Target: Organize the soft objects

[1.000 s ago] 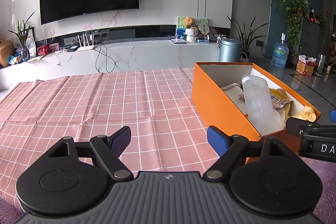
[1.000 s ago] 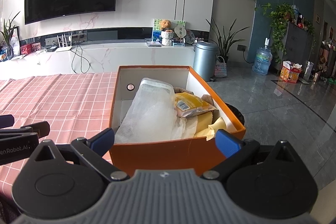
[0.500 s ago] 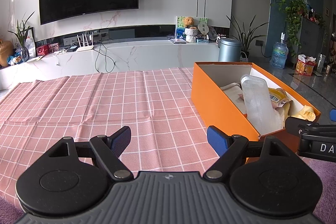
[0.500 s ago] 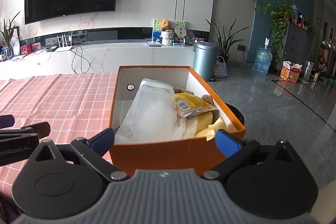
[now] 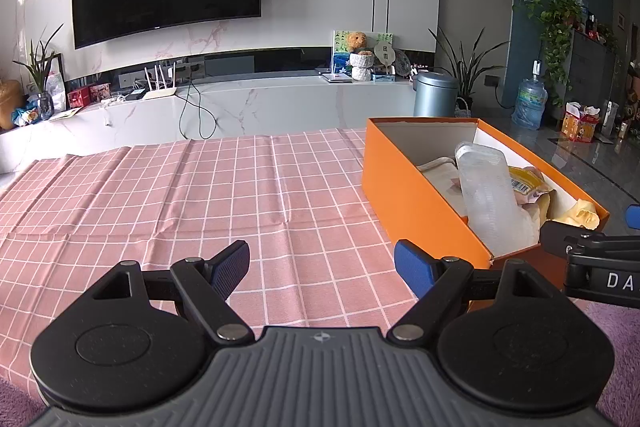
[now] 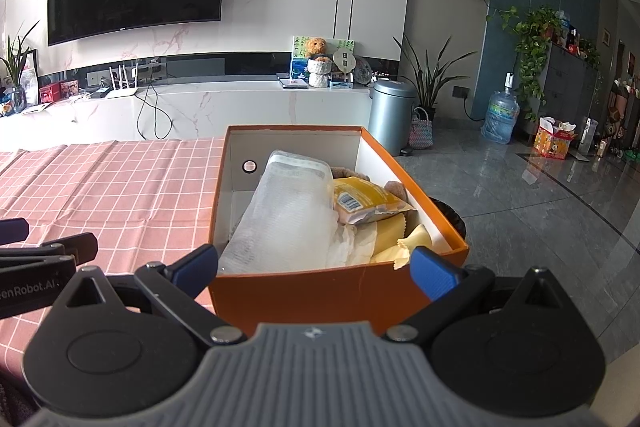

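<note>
Both grippers, left (image 5: 322, 269) and right (image 6: 314, 267), gape wide and empty; soft items already fill the orange box (image 6: 320, 293), so little seems left.

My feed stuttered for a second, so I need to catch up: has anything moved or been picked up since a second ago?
Nothing has visibly changed. The left tool and the right tool are both open and empty, in the same poses. The orange box sits where it was on the pink checked cloth, with the clear plastic pack and the yellow packet lying inside as before.
</note>
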